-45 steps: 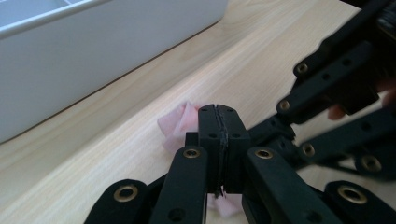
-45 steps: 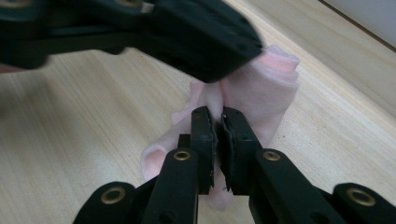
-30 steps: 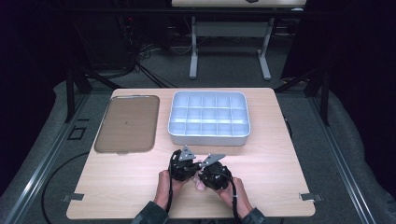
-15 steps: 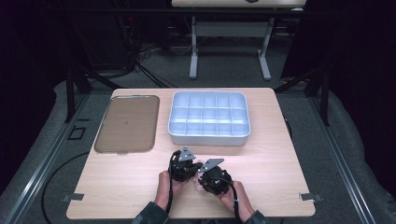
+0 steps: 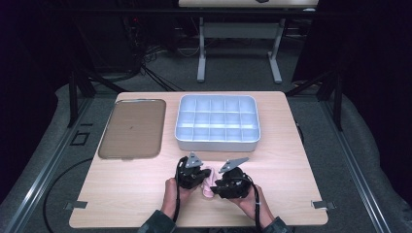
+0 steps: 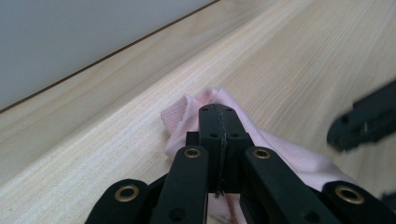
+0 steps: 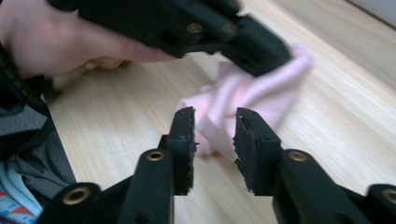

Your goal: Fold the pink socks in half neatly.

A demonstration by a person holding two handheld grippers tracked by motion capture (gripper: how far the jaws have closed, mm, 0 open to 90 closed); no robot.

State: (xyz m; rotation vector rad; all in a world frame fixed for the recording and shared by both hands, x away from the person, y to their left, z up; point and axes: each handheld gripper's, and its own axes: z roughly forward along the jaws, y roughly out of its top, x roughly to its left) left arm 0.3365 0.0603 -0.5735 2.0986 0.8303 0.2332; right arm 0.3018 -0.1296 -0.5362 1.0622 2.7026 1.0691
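A white compartment tray (image 5: 217, 121) sits beside a brown lid (image 5: 131, 128) on the table (image 5: 291, 160).

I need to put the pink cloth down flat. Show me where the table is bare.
Bare wood runs along the table's right side, between the compartment tray and the right edge, and at front left, below the brown lid. It is crowded at front centre, where the left gripper and right gripper meet over the pink cloth.

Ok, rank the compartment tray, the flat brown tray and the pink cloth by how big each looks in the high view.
1. Compartment tray
2. Flat brown tray, somewhat smaller
3. Pink cloth, by far the smallest, partly hidden between the grippers
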